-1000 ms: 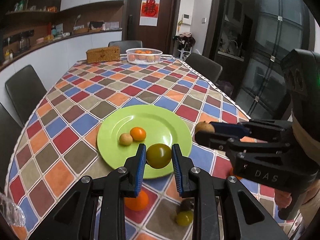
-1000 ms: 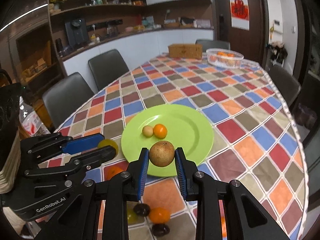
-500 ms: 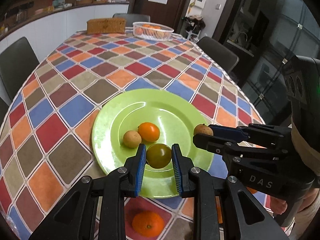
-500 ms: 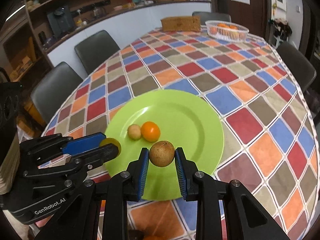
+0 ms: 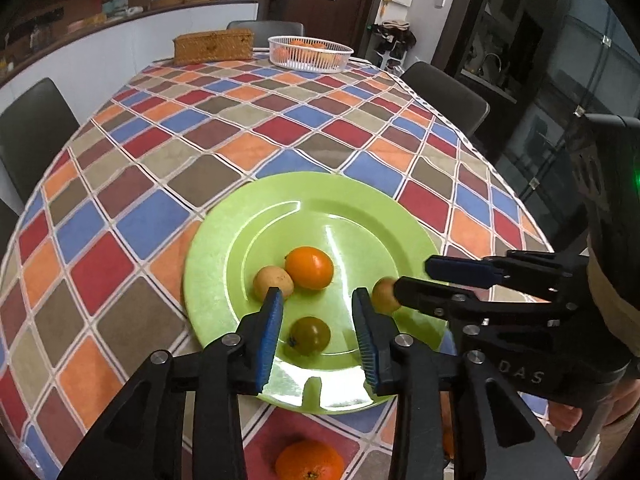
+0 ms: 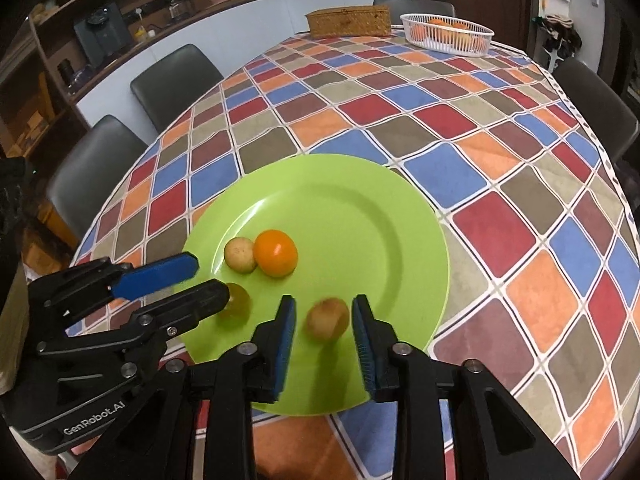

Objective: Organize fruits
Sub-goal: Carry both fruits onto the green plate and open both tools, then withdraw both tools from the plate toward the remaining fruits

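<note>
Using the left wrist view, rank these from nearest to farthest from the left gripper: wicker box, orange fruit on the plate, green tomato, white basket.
1. Green tomato, on the plate between the open jaws.
2. Orange fruit, mid-plate.
3. Wicker box and white basket, at the table's far end; too close to call.

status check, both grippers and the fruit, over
Left gripper open, green tomato lying on green plate. Right gripper open, brown fruit blurred between its fingers. Nothing in the way.
</note>
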Demonstrator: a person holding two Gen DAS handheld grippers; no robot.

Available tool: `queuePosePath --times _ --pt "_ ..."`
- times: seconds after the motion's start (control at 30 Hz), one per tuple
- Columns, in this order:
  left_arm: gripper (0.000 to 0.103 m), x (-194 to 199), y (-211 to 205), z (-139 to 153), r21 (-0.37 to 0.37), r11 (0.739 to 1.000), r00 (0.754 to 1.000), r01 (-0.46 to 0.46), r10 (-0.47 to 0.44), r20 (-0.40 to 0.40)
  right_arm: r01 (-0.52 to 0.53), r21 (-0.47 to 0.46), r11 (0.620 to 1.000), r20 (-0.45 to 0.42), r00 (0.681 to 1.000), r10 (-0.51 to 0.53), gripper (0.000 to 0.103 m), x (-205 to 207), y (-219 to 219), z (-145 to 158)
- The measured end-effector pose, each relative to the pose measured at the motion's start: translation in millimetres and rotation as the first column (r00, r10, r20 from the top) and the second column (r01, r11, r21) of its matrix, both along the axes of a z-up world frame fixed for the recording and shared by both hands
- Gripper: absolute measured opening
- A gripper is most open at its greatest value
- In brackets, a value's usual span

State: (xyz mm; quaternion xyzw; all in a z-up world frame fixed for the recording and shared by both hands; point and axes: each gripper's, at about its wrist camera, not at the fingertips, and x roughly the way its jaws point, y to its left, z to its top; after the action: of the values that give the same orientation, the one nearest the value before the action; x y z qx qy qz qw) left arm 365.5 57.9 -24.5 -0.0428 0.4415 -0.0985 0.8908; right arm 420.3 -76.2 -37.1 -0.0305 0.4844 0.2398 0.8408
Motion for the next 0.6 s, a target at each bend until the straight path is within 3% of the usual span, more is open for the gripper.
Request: queuePosePath --times 0.27,0.6 --pt "0.036 -26.4 -2.3 20.5 0.065 0.998 0.998 -0.010 0.006 0.062 0.002 -0.002 1.000 0.068 0.998 -0.002 0.036 -21.6 -11.4 22.6" --pt "0.049 -77.2 -13.5 57.5 0.086 0.996 0.986 -0.001 -0.013 0.165 -0.020 0.007 1.000 0.195 0.981 0.018 0.036 -75.1 -26.6 59.3"
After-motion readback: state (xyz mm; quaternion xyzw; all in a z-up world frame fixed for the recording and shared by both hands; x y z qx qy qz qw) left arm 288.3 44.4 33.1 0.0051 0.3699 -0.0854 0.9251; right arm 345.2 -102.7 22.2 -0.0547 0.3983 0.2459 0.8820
